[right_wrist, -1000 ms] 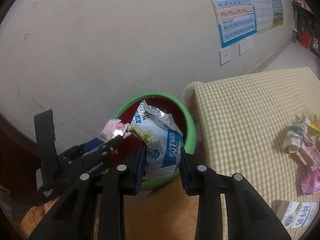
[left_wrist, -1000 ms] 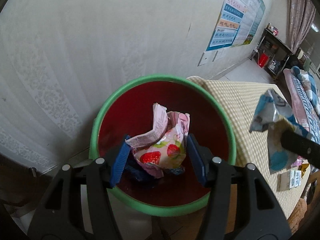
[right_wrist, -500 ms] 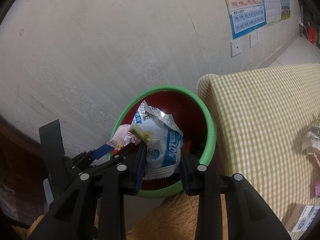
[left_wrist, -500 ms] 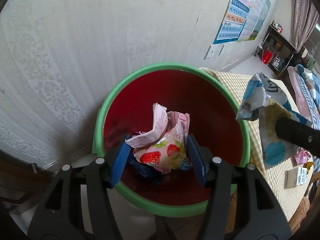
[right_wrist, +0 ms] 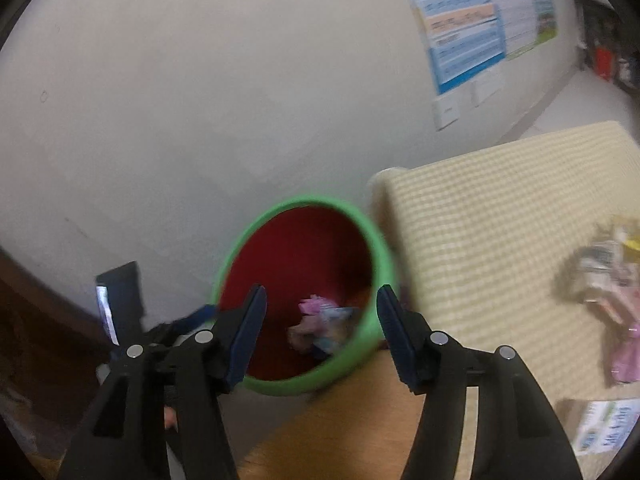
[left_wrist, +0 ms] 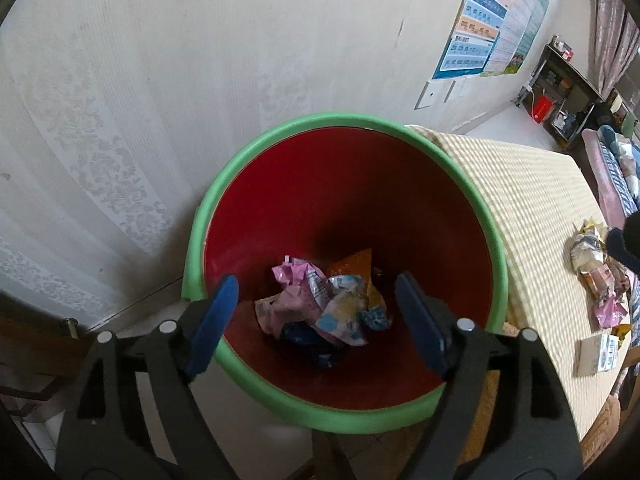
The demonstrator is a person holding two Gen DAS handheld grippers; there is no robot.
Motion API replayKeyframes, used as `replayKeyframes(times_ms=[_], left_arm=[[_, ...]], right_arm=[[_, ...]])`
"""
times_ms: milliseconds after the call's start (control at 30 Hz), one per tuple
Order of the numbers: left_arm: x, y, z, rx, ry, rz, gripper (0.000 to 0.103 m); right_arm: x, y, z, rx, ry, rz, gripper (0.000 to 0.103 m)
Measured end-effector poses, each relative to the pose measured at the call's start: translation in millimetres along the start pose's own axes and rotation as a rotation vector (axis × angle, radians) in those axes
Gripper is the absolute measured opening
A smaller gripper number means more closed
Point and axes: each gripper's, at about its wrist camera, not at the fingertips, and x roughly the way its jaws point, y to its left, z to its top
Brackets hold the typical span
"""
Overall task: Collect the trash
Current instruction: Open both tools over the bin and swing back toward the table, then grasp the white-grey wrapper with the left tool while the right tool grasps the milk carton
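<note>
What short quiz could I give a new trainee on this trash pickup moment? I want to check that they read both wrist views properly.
1. True or false: the left gripper has a wrapper clamped between its jaws.
2. Where do the pink wrapper and blue wrapper lie? A) on the checked tablecloth B) at the bottom of the bin C) on the floor
3. What trash is left to collect, and where?

Key
1. False. Both the left and the right gripper have their jaws opening with nothing between them.
2. B, inside the green-rimmed red bin.
3. A pile of wrappers and a small carton on the checked tablecloth.
</note>
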Motion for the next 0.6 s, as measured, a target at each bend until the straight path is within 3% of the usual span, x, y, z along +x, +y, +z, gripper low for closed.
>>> replayKeyframes(times_ms=[200, 367, 533, 600], left_arm=[[-9.2, -9.8, 1.9, 0.023, -0.018, 0.002, 0.078], [-16.7, -32.6, 3.9, 0.07, -0.033, -0.009, 0.078], [-24.3, -72.5, 2.6, 0.153, -0.038, -0.038, 0.078], [-27.3, -90.5, 1.0, 0.193, -0.039, -0.054, 0.078]], right_arm=[[-46.5, -60.5, -11.5, 0.059, -0.079, -0.155, 0.057], [-90.5, -141.9, -39.2, 0.204, -0.116, -0.35, 0.058], [-133.4, -216.6, -84.5, 0.432, -0.113, -0.374, 0.059], [-139.7, -228.1, -93.0, 0.447, -0.099, -0.355, 0.064]])
